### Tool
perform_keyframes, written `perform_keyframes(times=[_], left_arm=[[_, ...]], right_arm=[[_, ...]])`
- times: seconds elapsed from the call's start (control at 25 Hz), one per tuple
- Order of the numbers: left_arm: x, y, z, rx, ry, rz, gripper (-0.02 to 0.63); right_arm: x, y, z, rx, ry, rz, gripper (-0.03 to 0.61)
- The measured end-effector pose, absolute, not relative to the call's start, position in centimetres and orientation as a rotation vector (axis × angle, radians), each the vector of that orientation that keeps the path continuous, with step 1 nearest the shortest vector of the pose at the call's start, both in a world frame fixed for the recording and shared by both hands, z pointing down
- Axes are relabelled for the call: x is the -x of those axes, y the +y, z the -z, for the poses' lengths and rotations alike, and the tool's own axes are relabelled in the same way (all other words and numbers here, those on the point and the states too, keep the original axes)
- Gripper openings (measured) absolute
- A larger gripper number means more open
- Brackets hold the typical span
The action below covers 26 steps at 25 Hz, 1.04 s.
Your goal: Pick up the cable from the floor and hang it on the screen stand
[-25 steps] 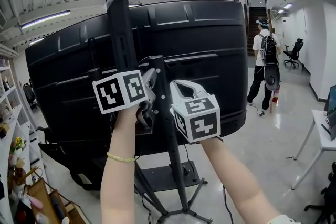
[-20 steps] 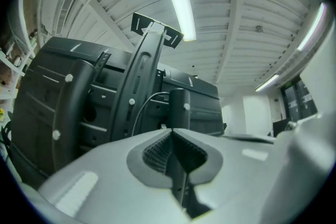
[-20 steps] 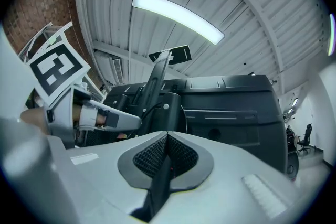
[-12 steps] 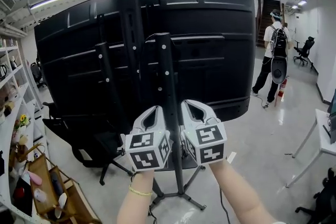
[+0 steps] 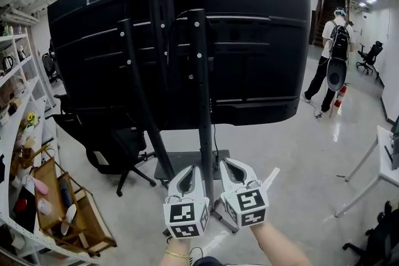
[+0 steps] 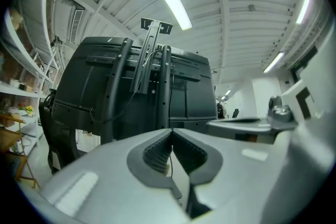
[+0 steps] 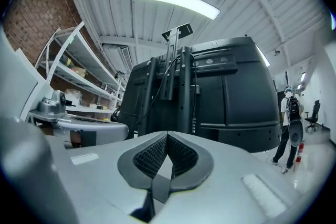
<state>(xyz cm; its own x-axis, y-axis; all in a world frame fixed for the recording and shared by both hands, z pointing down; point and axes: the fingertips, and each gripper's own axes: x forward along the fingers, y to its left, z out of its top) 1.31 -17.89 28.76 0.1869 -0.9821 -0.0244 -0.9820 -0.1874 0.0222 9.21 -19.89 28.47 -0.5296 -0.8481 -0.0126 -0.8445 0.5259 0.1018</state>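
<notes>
The big black screen (image 5: 262, 40) shows its back, mounted on the black screen stand (image 5: 199, 71). A thin black cable (image 5: 181, 13) loops over the top of the stand's posts and hangs down behind them. My left gripper (image 5: 190, 169) and right gripper (image 5: 228, 162) sit side by side low in the head view, on either side of the front post and apart from the cable. In the left gripper view the left gripper (image 6: 171, 131) is shut with nothing in it. The right gripper (image 7: 167, 135) is shut and empty too, facing the stand (image 7: 184, 92).
White shelves (image 5: 15, 84) with small items line the left wall, with a wooden crate (image 5: 59, 212) below. A black office chair (image 5: 106, 146) stands left of the stand's base (image 5: 187, 162). A person (image 5: 336, 53) walks at the far right. A white table (image 5: 386, 162) is on the right.
Both grippers came down from the upper posts, where the cable hangs, to low in front of the stand's base. The left jaws closed. The cable stays on the stand.
</notes>
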Motion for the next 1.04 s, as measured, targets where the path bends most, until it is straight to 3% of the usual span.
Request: perform_keyframes(times=[1.04], left_arm=[[-4.4,-16.5,-31.9,-2.388,-1.994,-0.053,0.006]], right_arm=[[-12.2,-17.7,-32.4,-1.505,-2.662,0.068,-0.002]])
